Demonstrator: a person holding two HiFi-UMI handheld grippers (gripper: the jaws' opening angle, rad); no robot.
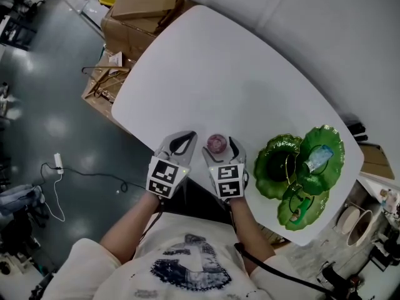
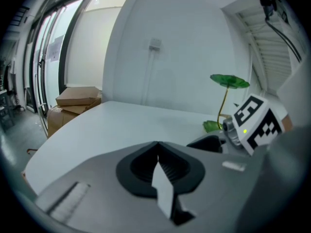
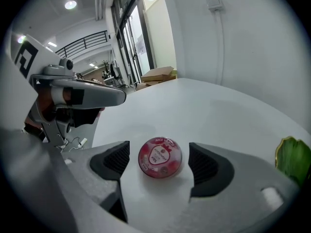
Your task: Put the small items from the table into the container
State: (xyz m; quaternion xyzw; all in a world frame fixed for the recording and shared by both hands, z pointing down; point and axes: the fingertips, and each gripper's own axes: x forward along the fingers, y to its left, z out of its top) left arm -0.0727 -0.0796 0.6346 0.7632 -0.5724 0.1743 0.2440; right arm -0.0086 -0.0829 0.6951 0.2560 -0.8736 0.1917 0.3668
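Observation:
A small round pink jelly cup (image 1: 216, 144) (image 3: 160, 158) lies on the white table (image 1: 219, 74) near its front edge. My right gripper (image 1: 220, 150) (image 3: 159, 163) stands open around it, one pad on each side, neither touching the cup. My left gripper (image 1: 180, 142) (image 2: 158, 166) is shut and empty, just left of the right one and over the table edge. The container is a green leaf-shaped dish set (image 1: 269, 180) (image 2: 229, 81) at the table's right end, with a pale blue packet (image 1: 317, 158) in it. Its edge (image 3: 294, 159) shows in the right gripper view.
Cardboard boxes (image 1: 140, 11) (image 2: 77, 98) stand on the floor beyond the table's far left corner. A white wall (image 1: 325, 36) runs along the far side. Cables (image 1: 75, 174) lie on the dark floor at the left. Clutter (image 1: 369, 224) sits by the right end.

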